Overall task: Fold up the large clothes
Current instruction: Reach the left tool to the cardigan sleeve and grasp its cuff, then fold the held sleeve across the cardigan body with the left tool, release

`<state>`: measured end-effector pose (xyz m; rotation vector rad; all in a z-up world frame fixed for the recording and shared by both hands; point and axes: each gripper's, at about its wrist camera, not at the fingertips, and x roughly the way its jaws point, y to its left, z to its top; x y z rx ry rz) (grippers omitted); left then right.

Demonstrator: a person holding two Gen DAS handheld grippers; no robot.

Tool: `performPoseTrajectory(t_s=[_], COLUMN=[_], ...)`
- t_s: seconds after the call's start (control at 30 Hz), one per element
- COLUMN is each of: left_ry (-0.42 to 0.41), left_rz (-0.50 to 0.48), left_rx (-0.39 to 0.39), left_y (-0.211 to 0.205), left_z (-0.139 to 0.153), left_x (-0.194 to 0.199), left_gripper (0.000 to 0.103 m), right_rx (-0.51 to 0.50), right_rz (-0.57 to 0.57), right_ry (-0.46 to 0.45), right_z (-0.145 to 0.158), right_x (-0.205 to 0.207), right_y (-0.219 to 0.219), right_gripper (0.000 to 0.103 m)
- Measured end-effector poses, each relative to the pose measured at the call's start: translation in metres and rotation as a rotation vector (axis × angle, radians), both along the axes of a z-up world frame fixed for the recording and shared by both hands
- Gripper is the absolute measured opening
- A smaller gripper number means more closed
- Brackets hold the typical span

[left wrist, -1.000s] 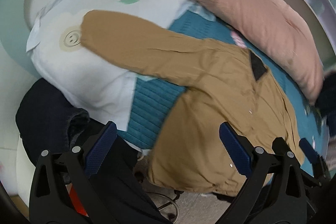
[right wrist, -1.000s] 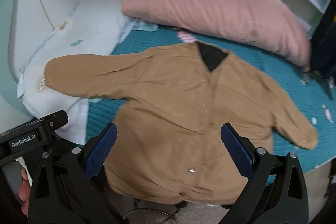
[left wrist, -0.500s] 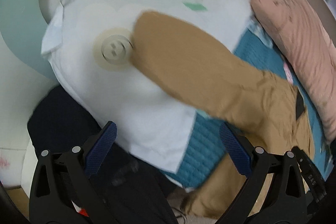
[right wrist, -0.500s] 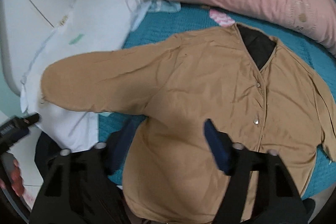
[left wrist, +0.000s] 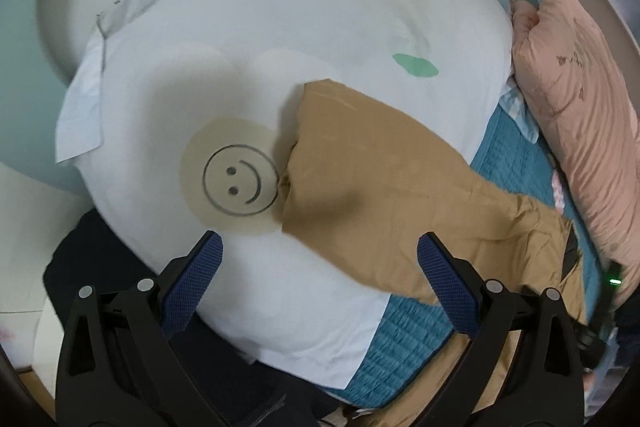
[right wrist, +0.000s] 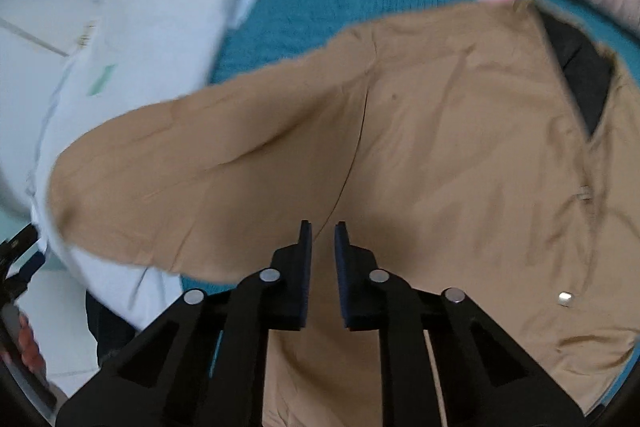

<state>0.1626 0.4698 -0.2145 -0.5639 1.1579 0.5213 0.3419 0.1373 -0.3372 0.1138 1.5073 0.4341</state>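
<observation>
A tan button-front jacket [right wrist: 440,147] lies spread flat on a teal quilted bed [right wrist: 304,15]. Its left sleeve [left wrist: 360,171] stretches out over a white pillow [left wrist: 280,27], the cuff ending beside a printed smiley face [left wrist: 239,185]. My left gripper [left wrist: 318,255] is open and empty, hovering above the pillow just short of the cuff. My right gripper [right wrist: 322,239] is nearly shut, with a narrow gap between the pads and nothing in it, just above the jacket near the armpit seam [right wrist: 352,163]. The collar shows a black lining [right wrist: 580,71].
A long pink pillow [left wrist: 584,131] lies along the far right side of the bed. Dark navy clothing [left wrist: 88,267] hangs off the near left bed edge below the white pillow. The other handle and a hand [right wrist: 20,331] show at the left of the right wrist view.
My left gripper has swung left toward the sleeve cuff on the white pillow. My right gripper has closed from wide open to nearly shut and dropped close to the jacket's armpit.
</observation>
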Motion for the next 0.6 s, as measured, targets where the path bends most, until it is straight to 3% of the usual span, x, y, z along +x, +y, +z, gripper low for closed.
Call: performPoseTrajectory(t_s=[0.03,0.1,0.17,0.27,0.33,0.37,0.43,0.47,0.53,0.6], left_ry=[-0.013,-0.023,-0.021,-0.027,-0.047,-0.045,-0.003,-0.005,-0.024,-0.043], left_rz=[0.005,0.023,0.035,0.04,0.05,0.054,0.074,0.076,0.069,0.051], left_rx=[-0.017,-0.051,-0.079,-0.111,-0.164,-0.189,-0.269,-0.278,-0.288,-0.247], left_y=[0.004,0.012,0.017,0.025,0.032,0.034,0.038,0.038,0.036,0.029], left_z=[-0.002,-0.009,-0.016,-0.025,-0.035,-0.041,-0.063,-0.068,-0.07,-0.062], left_x=[0.002,0.007,0.011,0.02,0.025,0.026,0.031,0.031,0.031,0.03], left_gripper=[0.098,0.098,0.098,0.097,0.082,0.057,0.036,0.021,0.012,0.011], right_rx=[-0.071,-0.12,-0.172,-0.183,-0.156,-0.139,-0.116,-0.105,-0.095,-0.086], right_rz=[0.001,0.025,0.079,0.097,0.084,0.079,0.069,0.068,0.067,0.058], right_ry=[0.007,-0.06,-0.127,-0.142,-0.124,-0.114,-0.099,-0.092,-0.083,-0.068], right_z=[-0.02,-0.041,-0.035,-0.035,-0.035,-0.036,-0.036,-0.036,-0.036,-0.036], right_x=[0.002,-0.003,-0.009,-0.01,-0.007,-0.005,-0.003,-0.002,0.0,0.003], right_y=[0.006,0.016,0.026,0.029,0.025,0.023,0.018,0.017,0.013,0.011], right_gripper=[0.007,0.004,0.004,0.004,0.004,0.004,0.004,0.004,0.004,0.004])
